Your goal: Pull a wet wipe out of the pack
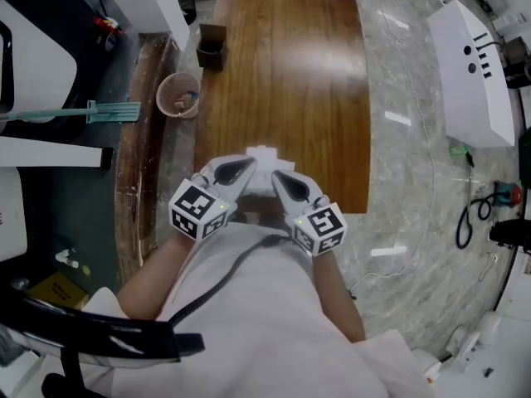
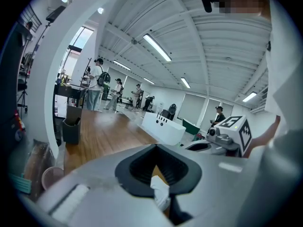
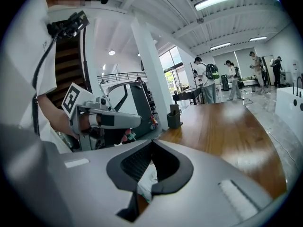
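Observation:
At the near edge of the wooden table (image 1: 282,73) a white wet wipe pack (image 1: 263,157) sits between my two grippers. My left gripper (image 1: 249,171) comes in from the left and my right gripper (image 1: 279,177) from the right, tips close together at the pack. In the left gripper view the jaws (image 2: 157,148) are shut on a crumpled white wipe (image 2: 161,192). The right gripper view has the jaws (image 3: 152,143) shut on a white fold with a greenish tint (image 3: 146,182), which looks like part of the pack. The grippers hide most of the pack.
A dark pen holder (image 1: 211,46) stands at the table's far left corner, and a round bin (image 1: 177,94) is on the floor beside it. A white box-shaped unit (image 1: 469,73) and cables (image 1: 473,214) lie on the floor to the right. Several people stand far behind (image 3: 208,79).

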